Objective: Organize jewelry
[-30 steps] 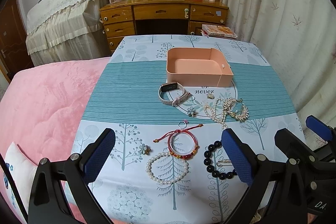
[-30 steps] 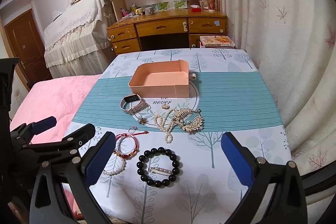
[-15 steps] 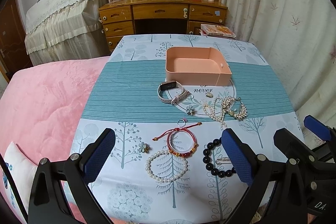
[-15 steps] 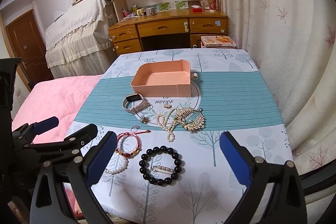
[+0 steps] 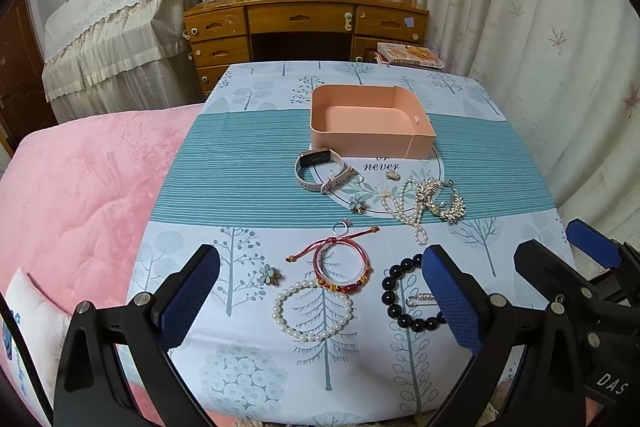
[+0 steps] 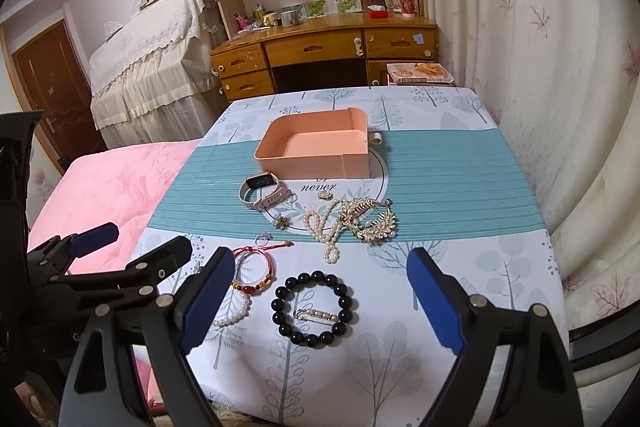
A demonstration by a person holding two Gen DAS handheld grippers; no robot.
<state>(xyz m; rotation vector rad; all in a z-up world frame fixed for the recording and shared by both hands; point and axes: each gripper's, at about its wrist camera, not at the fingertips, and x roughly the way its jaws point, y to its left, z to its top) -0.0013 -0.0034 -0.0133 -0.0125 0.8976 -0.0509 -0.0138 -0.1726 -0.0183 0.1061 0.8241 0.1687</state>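
Jewelry lies spread on the tablecloth in front of an empty peach box point(image 5: 370, 125) point(image 6: 316, 149). Nearest me are a white pearl bracelet point(image 5: 312, 311), a red cord bracelet point(image 5: 342, 265) and a black bead bracelet point(image 6: 314, 307) with a pin inside it. Farther off lie a pink smart band point(image 5: 320, 171), a pearl necklace tangled with a gold piece point(image 6: 352, 221), small flower brooches and rings. My left gripper point(image 5: 320, 299) is open, above the near bracelets. My right gripper point(image 6: 320, 299) is open, over the black bead bracelet. Both are empty.
The table point(image 5: 240, 167) stands beside a pink bed point(image 5: 80, 187) on the left and curtains point(image 6: 560, 107) on the right. A wooden desk with shelves point(image 5: 304, 19) stands behind it. A covered cabinet point(image 5: 112, 39) is at the back left.
Both grippers have edged slightly forward and lower toward the table. Nothing has been picked up or moved.
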